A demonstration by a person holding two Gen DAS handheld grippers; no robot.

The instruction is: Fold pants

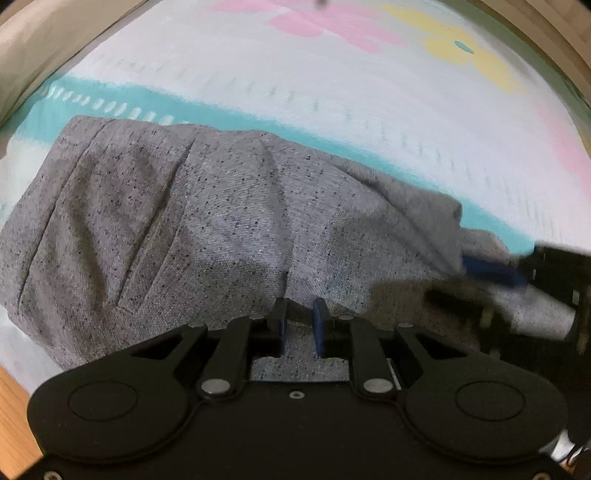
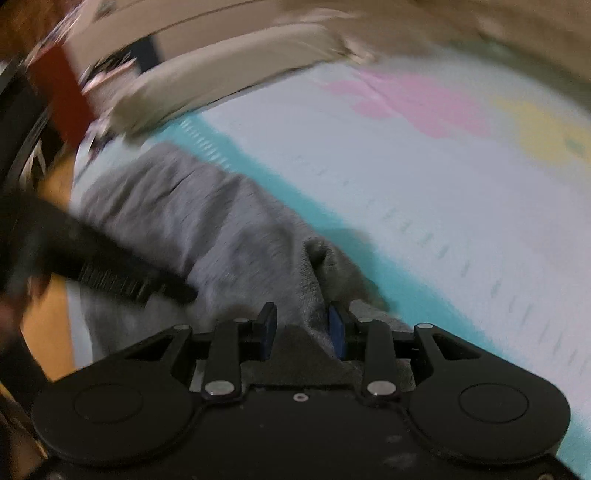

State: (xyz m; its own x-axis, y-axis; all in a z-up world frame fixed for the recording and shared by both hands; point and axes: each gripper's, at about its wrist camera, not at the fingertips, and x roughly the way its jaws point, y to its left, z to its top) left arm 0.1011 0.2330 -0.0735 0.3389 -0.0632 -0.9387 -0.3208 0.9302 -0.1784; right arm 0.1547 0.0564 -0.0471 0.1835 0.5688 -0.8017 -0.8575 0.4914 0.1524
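- Currently two grippers in play, each with two blue-padded fingers (image 1: pixel 320 325).
- left gripper (image 1: pixel 300 326): points steeply down, jaws narrow, clenched on a small raised fold of the pants (image 1: pixel 221 221). Grey cloth fills the whole gap between the pads.
- right gripper (image 2: pixel 303 330): jaws stand wider and grasp a thicker bunched ridge of the same cloth. The ridge runs up and away from between the fingers.
- From the left wrist view the right gripper sits at the far right edge, blurred, with one blue pad against the garment's right end.
- From the right wrist view one dark blurred shape crosses the left side over the cloth; I cannot tell what it is.
- One pair of pants: grey, black-flecked, lying directly under both grippers. It spreads left from the left gripper, with a slanted pocket seam (image 1: pixel 147 236) and several creases.
- Pants lie on one mat (image 1: pixel 332 96), pale, with rows of small dashes.
- One teal stripe (image 1: pixel 110 96) runs along the mat just beyond the garment's far edge, touching it in places.
- Two flower prints farther out, well apart from the pants: one pink (image 1: pixel 325 26), one yellow (image 1: pixel 461 48).
- Wood surface (image 1: pixel 14 424) shows at the near left corner beside the mat.
- One beige padded edge (image 2: pixel 221 74) borders the mat's far side.
- One red patch (image 2: pixel 62 103) at far left of the right wrist view, too blurred to identify.
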